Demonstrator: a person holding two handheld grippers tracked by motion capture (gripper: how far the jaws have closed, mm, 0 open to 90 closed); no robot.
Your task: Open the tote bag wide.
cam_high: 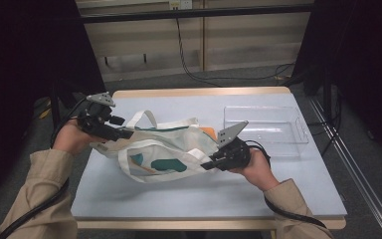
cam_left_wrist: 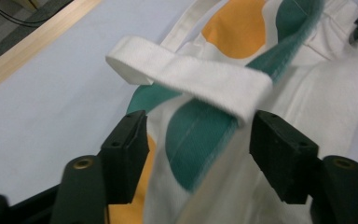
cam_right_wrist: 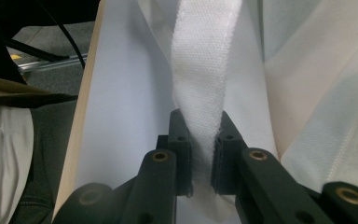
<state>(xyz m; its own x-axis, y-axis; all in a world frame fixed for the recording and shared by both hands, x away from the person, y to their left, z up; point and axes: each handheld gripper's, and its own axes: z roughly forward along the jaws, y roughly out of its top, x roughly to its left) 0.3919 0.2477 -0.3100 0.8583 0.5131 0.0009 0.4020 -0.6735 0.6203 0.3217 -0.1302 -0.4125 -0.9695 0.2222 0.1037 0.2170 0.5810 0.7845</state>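
Observation:
A cream tote bag (cam_high: 164, 149) printed with green and orange shapes lies on its side on the pale blue table (cam_high: 204, 194). My left gripper (cam_high: 124, 133) is at the bag's left end. In the left gripper view it (cam_left_wrist: 200, 140) is open, with a fold of the bag (cam_left_wrist: 307, 107) between the wide-apart jaws and a white handle loop (cam_left_wrist: 191, 77) just past them. My right gripper (cam_high: 206, 165) is at the bag's right front. In the right gripper view it (cam_right_wrist: 203, 135) is shut on a white woven handle strap (cam_right_wrist: 203, 70).
A clear plastic tray (cam_high: 266, 130) stands at the back right of the table, just behind my right hand. The table's wooden edge (cam_high: 199, 92) runs along the back. Cables trail from both grippers off the front corners.

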